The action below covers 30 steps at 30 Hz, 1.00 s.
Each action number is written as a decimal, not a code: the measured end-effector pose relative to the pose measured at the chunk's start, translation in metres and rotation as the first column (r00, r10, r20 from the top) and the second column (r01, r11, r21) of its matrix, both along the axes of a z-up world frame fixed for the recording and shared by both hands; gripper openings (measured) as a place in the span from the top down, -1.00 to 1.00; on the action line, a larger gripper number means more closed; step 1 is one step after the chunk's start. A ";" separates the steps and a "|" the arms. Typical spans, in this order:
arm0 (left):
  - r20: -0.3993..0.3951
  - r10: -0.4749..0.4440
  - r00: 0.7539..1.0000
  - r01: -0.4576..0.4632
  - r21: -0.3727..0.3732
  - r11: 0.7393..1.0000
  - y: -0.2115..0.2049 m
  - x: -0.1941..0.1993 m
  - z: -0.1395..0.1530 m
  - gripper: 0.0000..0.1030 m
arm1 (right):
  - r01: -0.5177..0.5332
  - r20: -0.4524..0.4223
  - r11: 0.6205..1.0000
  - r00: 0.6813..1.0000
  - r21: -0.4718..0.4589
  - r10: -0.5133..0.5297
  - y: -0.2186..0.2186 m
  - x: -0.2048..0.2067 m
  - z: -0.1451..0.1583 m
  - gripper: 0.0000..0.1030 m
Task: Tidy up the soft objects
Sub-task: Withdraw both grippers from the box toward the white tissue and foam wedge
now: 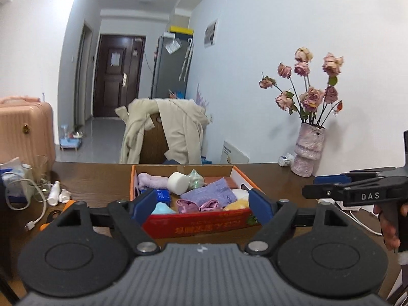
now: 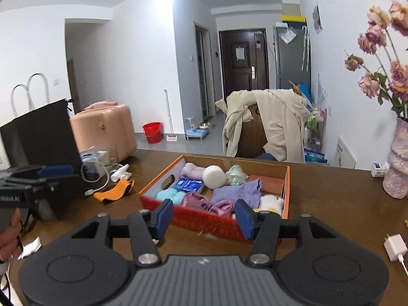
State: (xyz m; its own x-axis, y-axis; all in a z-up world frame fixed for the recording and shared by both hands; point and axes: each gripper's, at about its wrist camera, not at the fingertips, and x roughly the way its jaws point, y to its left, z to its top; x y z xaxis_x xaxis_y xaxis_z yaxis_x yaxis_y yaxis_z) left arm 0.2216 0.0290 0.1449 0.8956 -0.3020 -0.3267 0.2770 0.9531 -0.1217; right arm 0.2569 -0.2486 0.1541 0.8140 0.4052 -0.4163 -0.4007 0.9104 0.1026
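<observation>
one box (image 2: 285, 191), one white foam roll (image 2: 215, 176), two purple cloths (image 2: 237, 192), one vase (image 2: 396, 170)

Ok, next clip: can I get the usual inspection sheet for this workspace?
Surface: dark wooden table.
Job's things: cardboard box holding soft items, among them a purple cloth, white sponge roll and light blue fluffy piece.
Clutter: orange strap, black paper bag, pill bottle, vase of dried roses.
Grippers: left gripper and right gripper both open, empty, before the box.
Cables: white charger, white cable.
Surroundings: coat-draped chair, pink suitcase, red bucket.
</observation>
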 end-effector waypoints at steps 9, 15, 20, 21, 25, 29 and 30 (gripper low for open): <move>0.004 0.040 0.999 -0.040 -0.004 0.999 -0.003 -0.102 -0.045 -0.73 | 0.020 0.091 0.999 0.996 0.025 -0.022 -0.012 -0.120 -0.052 -0.30; -0.004 0.058 0.998 -0.058 -0.008 0.998 0.003 -0.137 -0.067 -0.83 | 0.071 0.089 0.996 0.993 0.056 -0.076 -0.022 -0.165 -0.081 -0.46; -0.049 0.082 0.995 -0.082 -0.004 0.997 0.003 -0.125 -0.084 -0.83 | 0.118 0.045 0.992 0.992 0.042 -0.120 -0.027 -0.157 -0.097 -0.46; -0.056 0.084 0.995 -0.084 -0.005 0.996 0.003 -0.123 -0.086 -0.83 | 0.129 0.037 0.991 0.991 0.037 -0.130 -0.026 -0.154 -0.099 -0.46; -0.097 0.089 0.991 -0.091 -0.012 0.996 0.005 -0.108 -0.097 -0.83 | 0.146 -0.001 0.989 0.989 0.033 -0.146 -0.026 -0.137 -0.110 -0.46; -0.145 0.112 0.983 -0.114 -0.006 0.993 0.004 -0.080 -0.107 -0.83 | 0.175 -0.041 0.984 0.984 0.016 -0.174 -0.028 -0.113 -0.122 -0.45; -0.154 0.117 0.981 -0.120 -0.004 0.993 0.003 -0.072 -0.109 -0.83 | 0.182 -0.051 0.983 0.982 0.010 -0.181 -0.030 -0.106 -0.125 -0.45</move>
State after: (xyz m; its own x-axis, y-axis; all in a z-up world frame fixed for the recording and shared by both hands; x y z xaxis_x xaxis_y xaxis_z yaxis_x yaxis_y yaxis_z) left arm 0.1497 0.0323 0.0355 0.8650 -0.2020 -0.4593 0.1393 0.9761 -0.1670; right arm 0.1509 -0.2781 0.0289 0.8529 0.2591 -0.4532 -0.2231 0.9658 0.1323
